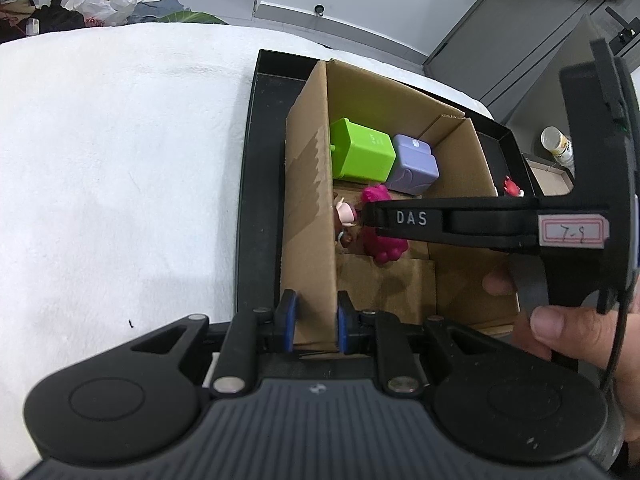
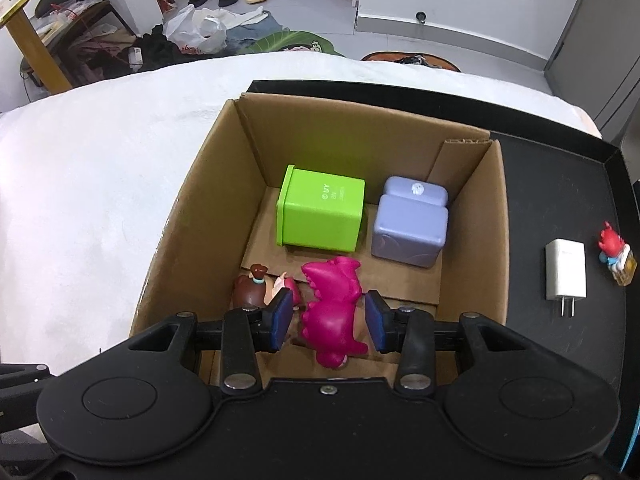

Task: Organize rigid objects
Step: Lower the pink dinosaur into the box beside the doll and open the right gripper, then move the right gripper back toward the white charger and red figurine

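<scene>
A white cloth covers the counter [image 2: 88, 184], and a black tray [image 2: 560, 184] lies at its right edge. Inside the tray stands an open cardboard box [image 2: 472, 216]. At the box's far wall sit a green container [image 2: 322, 214] and, just beside it, a lilac case [image 2: 410, 224]. The left tool [image 1: 316, 320] is clamped on the box's left wall. The right tool [image 2: 328, 318] straddles a magenta dinosaur [image 2: 332, 312] on the box floor, pads not pressing it. A small doll [image 2: 256, 290] lies beside the dinosaur.
</scene>
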The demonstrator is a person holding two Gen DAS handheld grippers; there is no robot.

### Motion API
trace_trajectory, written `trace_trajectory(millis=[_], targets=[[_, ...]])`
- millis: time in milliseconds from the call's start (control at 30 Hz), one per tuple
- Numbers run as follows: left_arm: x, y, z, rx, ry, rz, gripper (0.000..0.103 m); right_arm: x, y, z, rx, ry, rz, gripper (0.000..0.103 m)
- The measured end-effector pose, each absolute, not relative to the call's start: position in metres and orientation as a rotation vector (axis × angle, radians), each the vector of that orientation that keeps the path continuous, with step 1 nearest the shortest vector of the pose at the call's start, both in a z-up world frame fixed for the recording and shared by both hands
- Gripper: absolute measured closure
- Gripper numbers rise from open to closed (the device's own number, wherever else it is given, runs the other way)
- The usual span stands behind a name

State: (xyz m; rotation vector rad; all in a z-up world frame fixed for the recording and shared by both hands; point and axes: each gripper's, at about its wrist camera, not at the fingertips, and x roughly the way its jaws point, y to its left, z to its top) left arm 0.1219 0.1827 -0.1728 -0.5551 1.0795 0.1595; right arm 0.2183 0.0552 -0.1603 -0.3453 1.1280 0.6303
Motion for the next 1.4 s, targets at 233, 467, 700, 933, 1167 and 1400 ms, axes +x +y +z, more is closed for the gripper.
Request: trace_trajectory(millis=[233,467,700,933,1167,1400], targets=[[0.124,0.183,-0.174,-0.552,1.085,0.165,0.084,0.215,0.045,-0.148,-0.323,1.114,0.656,0.063],[0.124,0.182,-0.173,-0.540,1.089,0.168,0.085,0.209,0.037,-0.121,-0.336,1.052,0.685,0.063],[0.123,0.180,-0.172,-0.531,1.091,0.175,0.085,0.212,0.026,-0.102,-0.329,1.002,0.683,0.063],[0.123,0.177,-0.171,-0.516,1.091,0.184,0.086,0.222,0.004,-0.096,-0.310,0.982,0.645,0.063],[0.124,0.174,-0.170,-0.499,1.094,0.190,0.086,0.233,-0.024,-0.098,-0.300,0.985,0.603,0.061],[0.124,0.174,-0.170,-0.499,1.097,0.195,0.086,0.242,-0.048,-0.102,-0.298,0.990,0.578,0.059]])
